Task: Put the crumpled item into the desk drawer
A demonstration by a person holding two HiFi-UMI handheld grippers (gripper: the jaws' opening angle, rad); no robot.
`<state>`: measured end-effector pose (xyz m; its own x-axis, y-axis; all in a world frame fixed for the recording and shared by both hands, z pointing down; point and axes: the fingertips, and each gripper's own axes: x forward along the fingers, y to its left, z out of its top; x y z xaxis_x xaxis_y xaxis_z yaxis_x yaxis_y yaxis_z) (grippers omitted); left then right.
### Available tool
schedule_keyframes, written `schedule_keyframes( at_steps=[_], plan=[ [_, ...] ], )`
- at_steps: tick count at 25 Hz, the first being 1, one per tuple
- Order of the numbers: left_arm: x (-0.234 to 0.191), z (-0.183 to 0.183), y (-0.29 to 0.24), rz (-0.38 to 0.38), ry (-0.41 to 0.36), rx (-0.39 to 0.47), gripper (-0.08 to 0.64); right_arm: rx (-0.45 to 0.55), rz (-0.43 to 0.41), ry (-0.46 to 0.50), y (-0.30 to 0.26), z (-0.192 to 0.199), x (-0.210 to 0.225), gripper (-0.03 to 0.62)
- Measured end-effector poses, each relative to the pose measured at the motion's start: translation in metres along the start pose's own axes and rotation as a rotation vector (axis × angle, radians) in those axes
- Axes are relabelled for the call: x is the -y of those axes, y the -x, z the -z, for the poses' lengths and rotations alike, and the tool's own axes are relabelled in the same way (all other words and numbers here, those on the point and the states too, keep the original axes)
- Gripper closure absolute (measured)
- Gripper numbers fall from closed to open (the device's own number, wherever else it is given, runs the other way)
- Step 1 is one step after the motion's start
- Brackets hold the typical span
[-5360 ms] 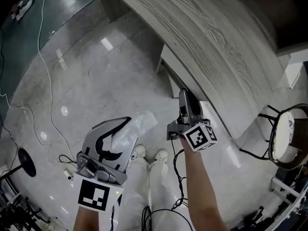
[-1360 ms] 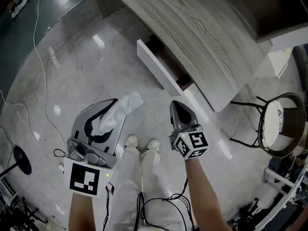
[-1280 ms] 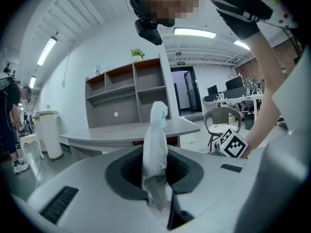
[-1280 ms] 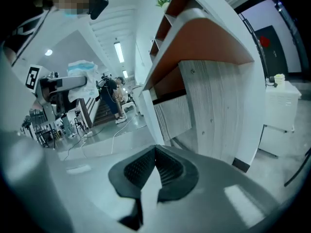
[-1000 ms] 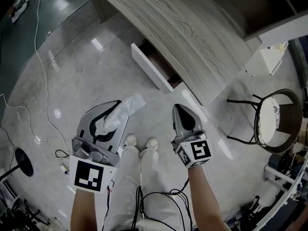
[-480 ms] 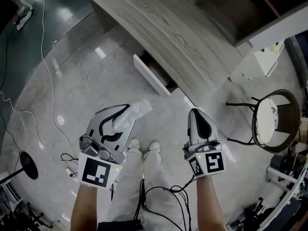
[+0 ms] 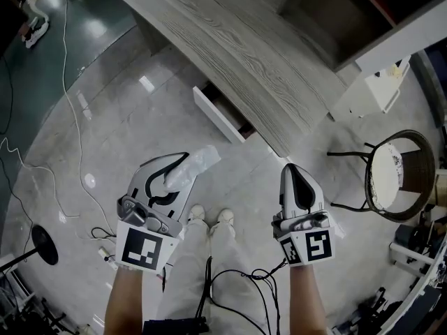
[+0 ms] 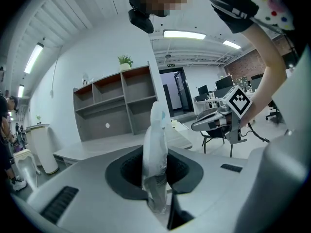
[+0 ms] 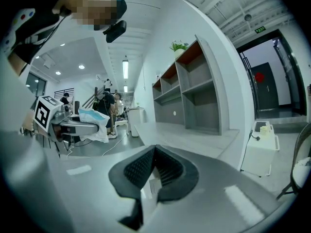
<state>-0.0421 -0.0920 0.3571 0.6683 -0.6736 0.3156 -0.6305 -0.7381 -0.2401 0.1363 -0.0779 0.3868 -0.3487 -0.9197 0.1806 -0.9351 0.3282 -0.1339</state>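
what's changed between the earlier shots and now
The drawer was shut at first, with the right gripper at its front. It now stands pulled out from under the desk, and the right gripper, shut and empty, has drawn back toward the person. Unchanged: the left gripper stays clamped on the crumpled item, which is not yet in the drawer.

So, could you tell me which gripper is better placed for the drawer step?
Left: the left gripper is shut on the crumpled plastic bag, with the desk drawer open ahead. The right gripper is shut and empty.
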Motion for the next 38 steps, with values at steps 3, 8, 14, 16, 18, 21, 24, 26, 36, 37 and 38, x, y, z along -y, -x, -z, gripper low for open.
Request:
schedule_keyframes(
  at_steps=[3, 8, 14, 16, 18, 21, 24, 26, 36, 37, 38],
  plan=[
    [0.0, -0.001, -0.005, 0.003, -0.015, 0.003, 0.494, -0.004, -0.012, 0.024, 0.001, 0.001, -0.002, 0.583],
    [0.0, -0.002, -0.016, 0.022, -0.048, -0.004, 0.494, -0.021, -0.035, 0.075, 0.001, 0.004, -0.008, 0.583],
    [-0.006, 0.007, -0.043, 0.028, -0.171, -0.027, 0.494, -0.019, -0.036, 0.107, -0.001, 0.001, -0.005, 0.583],
    [-0.007, 0.012, -0.053, 0.037, -0.222, -0.042, 0.494, -0.018, -0.032, 0.103, -0.001, 0.001, -0.002, 0.583],
    [-0.01, 0.017, -0.064, 0.05, -0.276, -0.06, 0.494, -0.016, -0.024, 0.1, 0.0, 0.001, 0.002, 0.583],
    [-0.014, 0.028, -0.079, 0.067, -0.369, -0.094, 0.494, -0.01, -0.012, 0.09, 0.0, 0.0, 0.007, 0.583],
    [-0.015, 0.041, -0.092, 0.094, -0.499, -0.134, 0.494, -0.008, -0.001, 0.058, 0.001, 0.002, 0.01, 0.583],
    [-0.013, 0.049, -0.103, 0.119, -0.569, -0.155, 0.494, -0.007, 0.005, 0.05, 0.002, 0.003, 0.015, 0.583],
    [-0.01, 0.088, -0.148, 0.221, -0.803, -0.255, 0.494, -0.02, 0.036, 0.039, 0.005, 0.012, 0.033, 0.583],
    [-0.01, 0.09, -0.152, 0.23, -0.824, -0.262, 0.494, -0.022, 0.039, 0.037, 0.006, 0.013, 0.034, 0.583],
    [-0.01, 0.092, -0.154, 0.238, -0.847, -0.268, 0.495, -0.025, 0.041, 0.035, 0.006, 0.015, 0.035, 0.583]
  ],
)
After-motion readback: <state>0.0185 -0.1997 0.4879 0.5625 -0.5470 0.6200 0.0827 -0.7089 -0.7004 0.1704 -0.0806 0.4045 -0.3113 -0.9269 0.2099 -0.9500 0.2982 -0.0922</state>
